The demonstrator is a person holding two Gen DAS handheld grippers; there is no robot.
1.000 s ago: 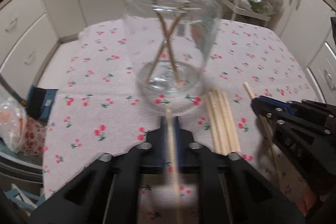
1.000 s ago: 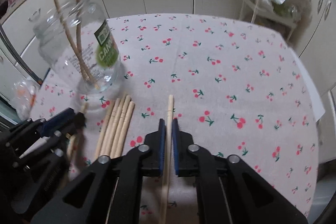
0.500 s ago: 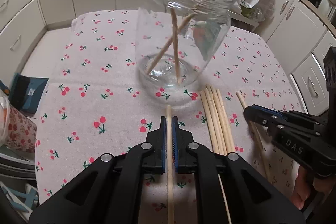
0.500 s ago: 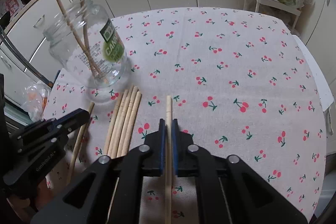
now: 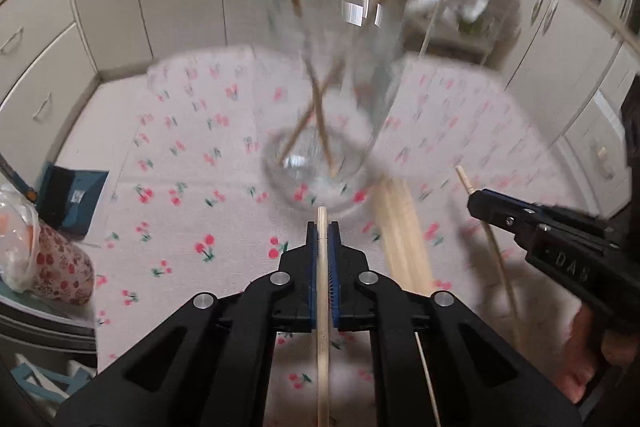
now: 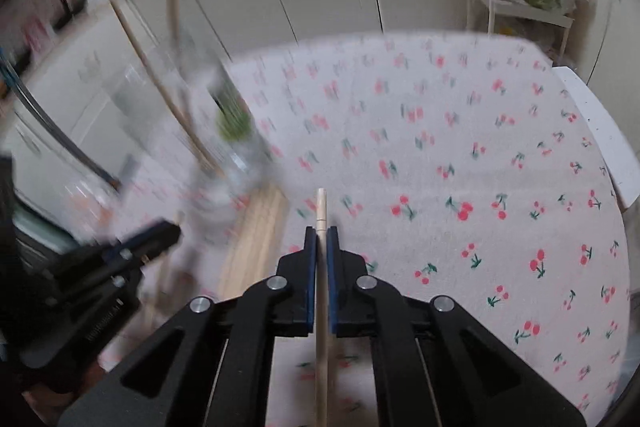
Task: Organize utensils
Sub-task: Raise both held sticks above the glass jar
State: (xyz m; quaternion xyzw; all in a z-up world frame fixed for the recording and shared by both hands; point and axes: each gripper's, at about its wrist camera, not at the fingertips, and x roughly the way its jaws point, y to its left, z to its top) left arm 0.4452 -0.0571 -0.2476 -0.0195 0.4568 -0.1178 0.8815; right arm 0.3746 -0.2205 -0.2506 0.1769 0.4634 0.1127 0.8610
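Left gripper [image 5: 323, 227] and right gripper [image 6: 321, 231] each pinch a pale wooden chopstick [image 5: 322, 307] lengthwise – prob. aiming for the clear glass jar [image 5: 332, 115] at 12 o'clock w/ two sticks inside.

I see a clear glossy glass jar [image 5: 340, 115] on a matt woven cloth [image 6: 440, 147] printed with cherries. The sticks [image 5: 402, 235] look like pale bare wood, smooth. My grippers [image 5: 322, 227] are matt black plastic with silver metal screws and blue ribbed pads [image 5: 333, 267].
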